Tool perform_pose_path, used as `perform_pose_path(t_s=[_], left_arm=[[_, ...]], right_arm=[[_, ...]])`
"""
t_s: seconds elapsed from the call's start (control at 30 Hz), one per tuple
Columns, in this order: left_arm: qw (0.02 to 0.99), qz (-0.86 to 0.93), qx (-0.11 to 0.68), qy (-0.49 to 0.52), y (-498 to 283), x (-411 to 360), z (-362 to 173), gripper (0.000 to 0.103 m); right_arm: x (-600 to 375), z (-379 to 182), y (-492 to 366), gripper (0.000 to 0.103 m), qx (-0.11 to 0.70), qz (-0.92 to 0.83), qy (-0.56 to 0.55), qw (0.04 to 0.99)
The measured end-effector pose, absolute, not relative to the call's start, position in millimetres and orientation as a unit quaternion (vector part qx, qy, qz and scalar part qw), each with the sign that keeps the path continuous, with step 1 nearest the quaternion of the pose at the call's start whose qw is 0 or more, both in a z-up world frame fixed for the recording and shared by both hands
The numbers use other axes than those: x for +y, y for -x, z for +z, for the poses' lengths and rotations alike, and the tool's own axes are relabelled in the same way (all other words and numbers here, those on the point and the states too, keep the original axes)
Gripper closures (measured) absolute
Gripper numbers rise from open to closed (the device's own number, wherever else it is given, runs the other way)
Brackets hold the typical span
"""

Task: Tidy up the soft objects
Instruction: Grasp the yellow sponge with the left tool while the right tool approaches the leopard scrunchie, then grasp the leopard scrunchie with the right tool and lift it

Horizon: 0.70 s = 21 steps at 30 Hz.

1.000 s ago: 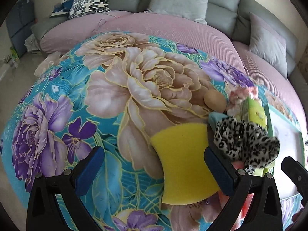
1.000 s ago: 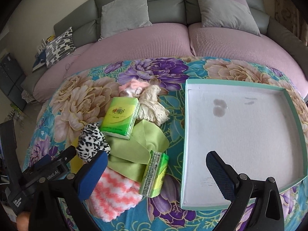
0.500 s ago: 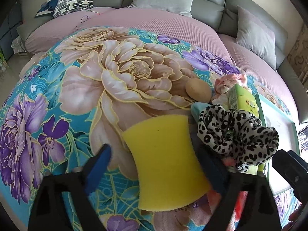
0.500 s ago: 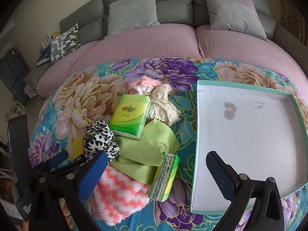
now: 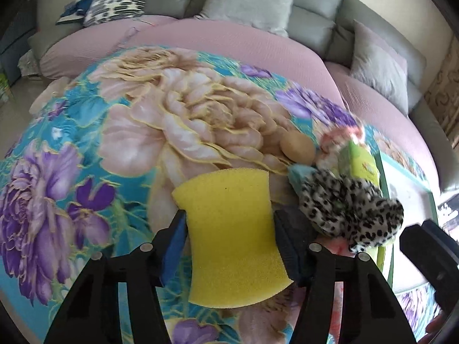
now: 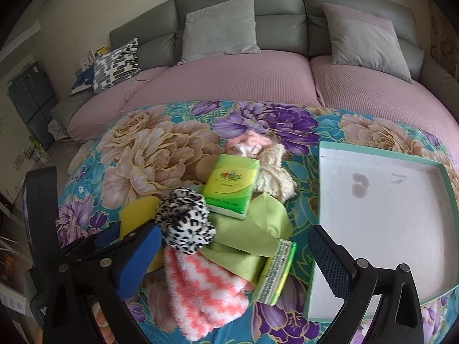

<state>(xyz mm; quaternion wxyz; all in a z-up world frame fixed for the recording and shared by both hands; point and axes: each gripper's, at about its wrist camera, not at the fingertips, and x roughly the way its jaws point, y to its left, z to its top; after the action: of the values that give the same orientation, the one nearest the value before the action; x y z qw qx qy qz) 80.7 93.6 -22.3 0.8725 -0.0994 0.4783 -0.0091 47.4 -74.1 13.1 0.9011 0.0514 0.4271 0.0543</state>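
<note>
Left wrist view: the yellow sponge [image 5: 232,238] on the floral blanket [image 5: 114,132] is flanked by the just-closing left gripper [image 5: 229,243], pads at its edges, while the right gripper [image 6: 232,261] is held wide open.

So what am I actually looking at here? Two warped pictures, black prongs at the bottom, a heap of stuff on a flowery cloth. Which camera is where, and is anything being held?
There is no robot. A person holds a two-finger gripper in each hand, and each carries a wide-angle camera looking along its fingers, which is why the pictures bulge. In the left wrist view, the left gripper has just been closing on the yellow sponge, and its pads now touch the sponge's sides. In the right wrist view, the right gripper is open and holds nothing. It hovers over the pile: a leopard-print scrunchie, a green tissue pack, a green cloth and a pink-and-white fuzzy sock. Beside the pile lies a white tray with nothing in it.
</note>
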Motion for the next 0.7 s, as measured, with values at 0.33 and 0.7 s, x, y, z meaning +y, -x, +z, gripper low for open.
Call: perform_pose_path(t_s=[0.33, 0.7], left_arm=[[0.872, 0.051, 0.469, 0.130, -76.3, 135.6, -20.0, 0.042], [0.870, 0.051, 0.473, 0.133, -76.9, 136.7, -22.8, 0.041]], right_arm=[[-41.4, -3.1, -58.2, 0.009, 0.454, 0.091, -0.047, 0.885], [-38.4, -13.0, -62.2, 0.017, 0.451, 0.087, -0.033, 0.887]])
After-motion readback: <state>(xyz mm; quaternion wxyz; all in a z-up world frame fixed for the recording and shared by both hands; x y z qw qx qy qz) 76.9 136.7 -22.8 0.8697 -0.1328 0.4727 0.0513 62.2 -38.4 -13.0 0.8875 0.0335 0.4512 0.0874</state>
